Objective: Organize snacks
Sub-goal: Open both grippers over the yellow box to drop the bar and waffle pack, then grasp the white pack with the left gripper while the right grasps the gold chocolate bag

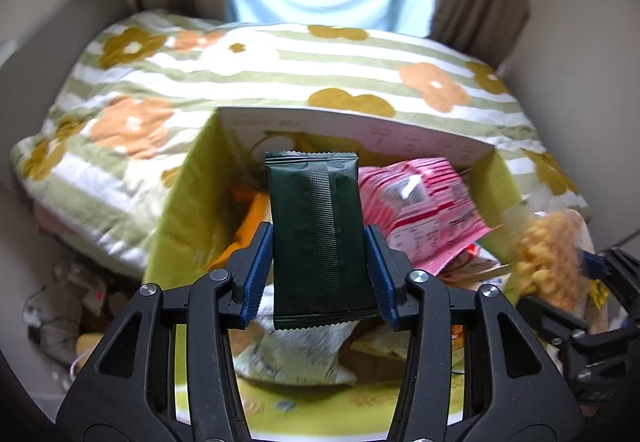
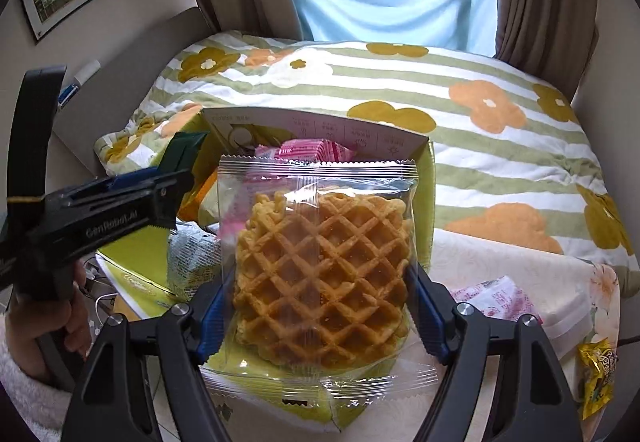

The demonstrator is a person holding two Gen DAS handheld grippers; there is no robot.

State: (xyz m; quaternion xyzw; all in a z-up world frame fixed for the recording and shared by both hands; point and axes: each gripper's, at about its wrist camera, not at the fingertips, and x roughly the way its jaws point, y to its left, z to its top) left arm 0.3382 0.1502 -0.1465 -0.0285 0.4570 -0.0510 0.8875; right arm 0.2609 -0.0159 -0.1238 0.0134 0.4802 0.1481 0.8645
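Snack box [image 1: 188,182] and surroundings
In box: striped packet [image 1: 420,210]. Above box: sealed pouch [image 1: 316,238]. Behind box: quilt [image 1: 280,74]. Right of box: waffle pack [image 2: 324,266], loose packet [image 2: 500,298].

A matt dark green foil packet [image 1: 316,238] with a ribbed centre seam sits between ridged blue plastic pads [image 1: 256,274], while glossy clear film wraps a rough, golden waffle [image 2: 320,266]. The open box [image 1: 188,198] is smooth printed cardboard, lime green. The far bedspread [image 2: 480,146] is soft, matt flowered cloth.
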